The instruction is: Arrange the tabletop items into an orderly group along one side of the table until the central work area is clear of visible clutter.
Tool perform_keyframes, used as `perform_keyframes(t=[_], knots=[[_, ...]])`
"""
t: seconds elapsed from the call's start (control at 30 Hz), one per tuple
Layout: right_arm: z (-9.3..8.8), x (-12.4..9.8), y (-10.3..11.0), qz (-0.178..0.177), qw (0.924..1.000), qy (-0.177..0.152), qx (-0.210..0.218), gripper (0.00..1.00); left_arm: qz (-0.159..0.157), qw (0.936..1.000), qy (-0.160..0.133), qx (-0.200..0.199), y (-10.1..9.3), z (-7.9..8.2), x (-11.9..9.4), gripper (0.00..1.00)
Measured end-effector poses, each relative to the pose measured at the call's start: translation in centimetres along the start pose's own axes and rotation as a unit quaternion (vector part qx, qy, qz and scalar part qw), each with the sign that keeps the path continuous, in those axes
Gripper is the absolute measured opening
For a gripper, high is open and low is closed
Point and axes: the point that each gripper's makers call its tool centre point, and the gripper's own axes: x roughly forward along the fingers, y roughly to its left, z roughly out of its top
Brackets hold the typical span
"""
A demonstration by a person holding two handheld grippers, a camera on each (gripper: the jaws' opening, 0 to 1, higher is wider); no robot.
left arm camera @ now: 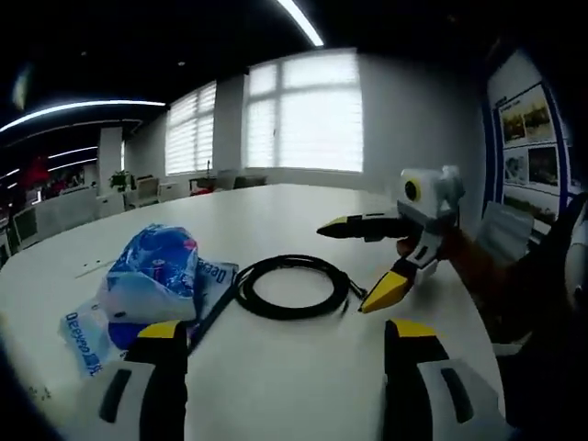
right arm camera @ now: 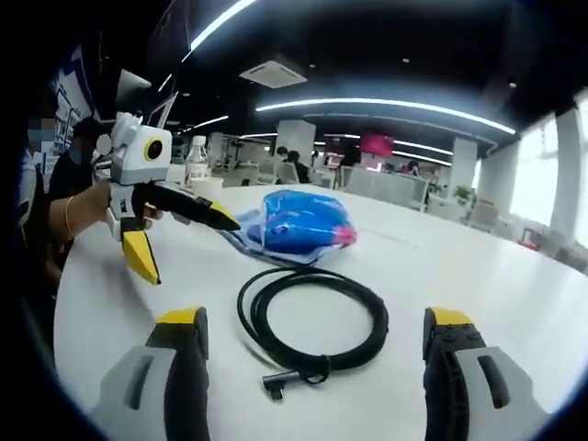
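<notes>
Cable [left arm camera: 292, 287] lies coiled in a loose black ring near the middle of the white table [left arm camera: 303, 367], and a blue-and-white plastic bag [left arm camera: 152, 280] with blue print sits just beside it, its edge near or touching the coil. In the left gripper view, the left gripper [left arm camera: 285, 344] rises from the bottom with its yellow-tipped jaws spread wide apart and holding nothing; the coil lies beyond the gap between them and the bag beyond the left jaw. The right gripper [left arm camera: 363, 262] comes in from the right of that view, held in a person's hand [left arm camera: 459, 253], its jaws parted and empty, the lower yellow tip just beside the coil's near edge. In the right gripper view, the right gripper [right arm camera: 317, 331] also shows both jaws standing well apart with nothing between them, and the cable [right arm camera: 312, 317] lies directly ahead, its plug end pointing toward the camera. The bag [right arm camera: 299, 222] rests behind the coil there. The left gripper [right arm camera: 188, 243] enters from the left of that view, jaws apart, hovering above the table near the bag. A clear bottle [right arm camera: 196, 161] and a cup [right arm camera: 209, 186] stand at the table's far edge.
</notes>
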Motion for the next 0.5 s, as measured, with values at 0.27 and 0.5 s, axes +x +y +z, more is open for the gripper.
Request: perform_keyframes(t=[0.27,0.5], knots=[[-0.6,0.2,-0.1,0.006,0.9999,0.014,-0.002,0.94,0.004,0.9995,-0.01,-0.031,1.0,0.1,2.1,0.82],[-0.4,0.7,-0.3,0.019,0.9997,0.009,0.014,0.92,-0.007,0.9998,0.0,-0.021,0.5,0.0,3.6,0.82]])
